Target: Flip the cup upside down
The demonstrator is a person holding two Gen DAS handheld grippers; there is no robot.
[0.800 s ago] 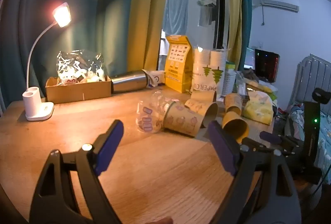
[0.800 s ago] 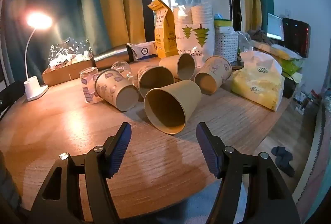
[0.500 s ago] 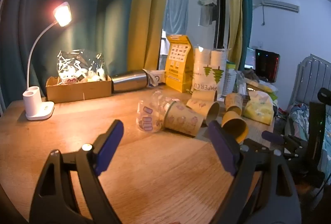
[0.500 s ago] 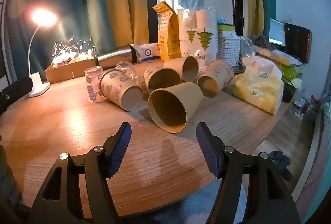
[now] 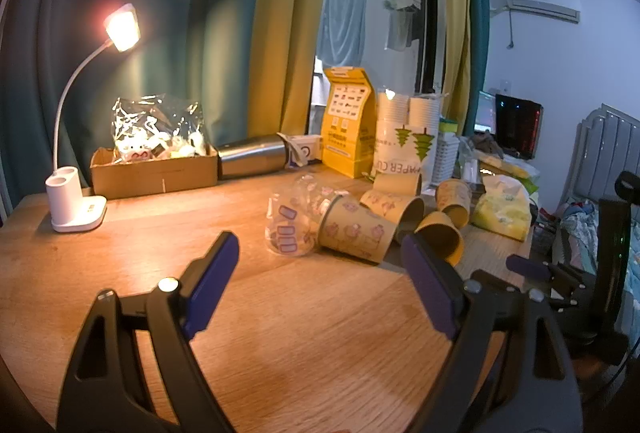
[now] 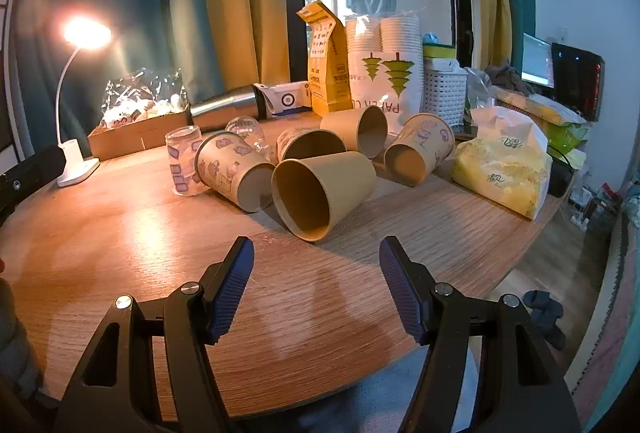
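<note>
Several brown paper cups lie on their sides in a cluster on the wooden table (image 6: pixel 120 241). The nearest plain cup (image 6: pixel 320 193) has its mouth facing my right gripper (image 6: pixel 316 253), which is open and empty just in front of it. A printed cup (image 6: pixel 228 173) lies to its left beside a clear plastic cup (image 6: pixel 182 161). My left gripper (image 5: pixel 320 253) is open and empty, short of the printed cup (image 5: pixel 356 235) and the clear cup (image 5: pixel 288 229).
A lit desk lamp (image 5: pixel 76 201) and a cardboard box (image 5: pixel 154 173) stand at the back left. A steel flask (image 5: pixel 252 157), a yellow carton (image 5: pixel 350 121) and a paper-cup pack (image 5: pixel 404 137) line the back. A yellow bag (image 6: pixel 504 169) lies at the right edge.
My right gripper has moved slightly back and up, so the cups sit a little farther off. My left gripper has hardly moved. Both stay open.
</note>
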